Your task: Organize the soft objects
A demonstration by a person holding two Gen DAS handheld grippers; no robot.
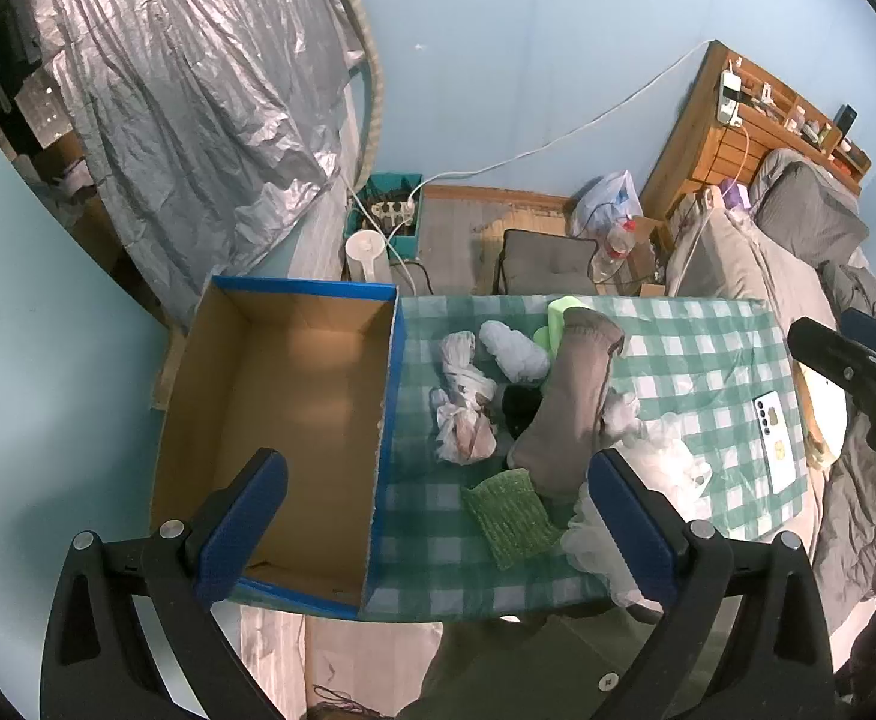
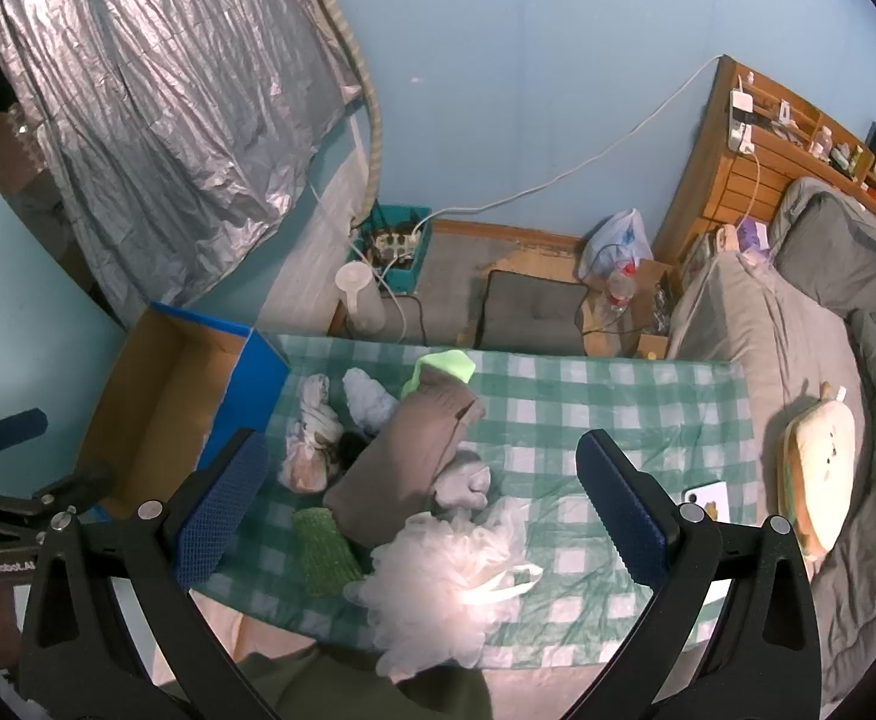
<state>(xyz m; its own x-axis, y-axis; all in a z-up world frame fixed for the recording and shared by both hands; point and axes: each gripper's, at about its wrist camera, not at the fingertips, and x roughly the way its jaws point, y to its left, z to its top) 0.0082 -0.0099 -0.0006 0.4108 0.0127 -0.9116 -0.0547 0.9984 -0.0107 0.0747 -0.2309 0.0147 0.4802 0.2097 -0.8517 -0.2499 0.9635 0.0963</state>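
A pile of soft things lies on the green checked tablecloth: a long grey-brown sock, a green scrub pad, a white mesh bath puff, knotted white plastic bags, a pale blue bundle and a lime green item. An empty blue cardboard box stands at the left. My left gripper hangs open above the box's right wall. My right gripper is open above the pile.
A white phone lies at the cloth's right edge. Beside it a bed carries a toast-shaped plush and grey bedding. Beyond the table sit a grey cushion, a bottle and a white cylinder.
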